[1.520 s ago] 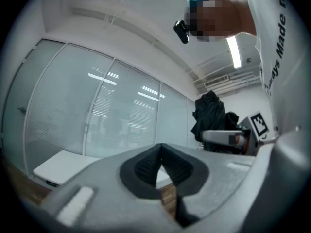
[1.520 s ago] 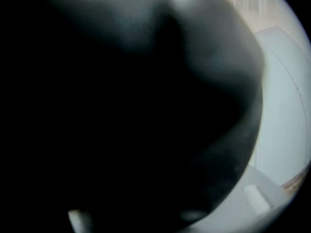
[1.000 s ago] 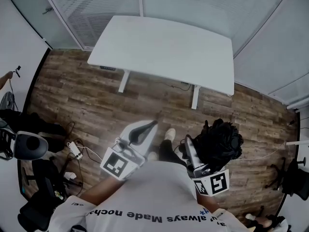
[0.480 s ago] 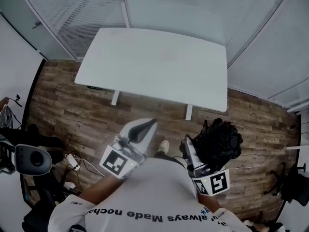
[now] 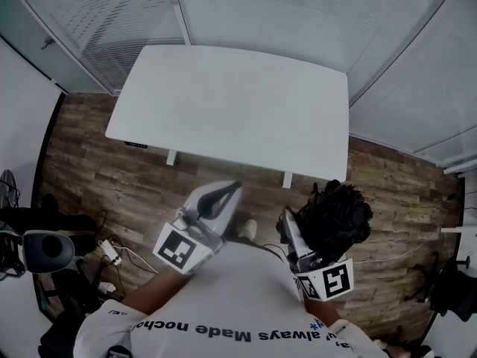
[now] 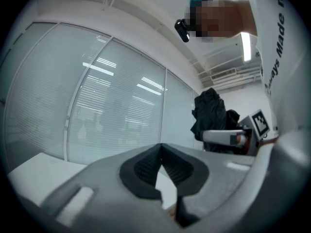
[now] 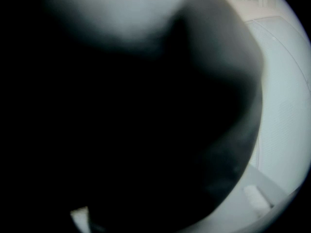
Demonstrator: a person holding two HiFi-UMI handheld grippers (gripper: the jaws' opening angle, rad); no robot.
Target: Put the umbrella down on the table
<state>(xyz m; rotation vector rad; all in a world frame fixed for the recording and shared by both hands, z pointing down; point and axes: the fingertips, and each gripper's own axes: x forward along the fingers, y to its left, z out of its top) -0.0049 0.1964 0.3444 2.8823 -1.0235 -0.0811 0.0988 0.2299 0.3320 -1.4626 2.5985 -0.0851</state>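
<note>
A bunched black umbrella [image 5: 339,216] hangs in my right gripper [image 5: 302,228], which is shut on it over the wood floor, just short of the white table [image 5: 231,103]. Its dark fabric [image 7: 146,130] fills almost the whole right gripper view and hides the jaws there. My left gripper [image 5: 229,190] is held level beside it, shut, its tips meeting with nothing between them [image 6: 160,147]. In the left gripper view the umbrella [image 6: 210,113] shows at the right and the table's top [image 6: 29,166] at the lower left.
Glass walls with blinds [image 5: 134,13] stand behind and to the right of the table. An office chair [image 5: 45,248] and cables [image 5: 112,250] lie on the floor at the left. Another dark chair [image 5: 451,282] is at the right edge.
The table has come closer and lower in the head view as I walk toward it. Both grippers travel along with me, and the grip on the umbrella is unchanged.
</note>
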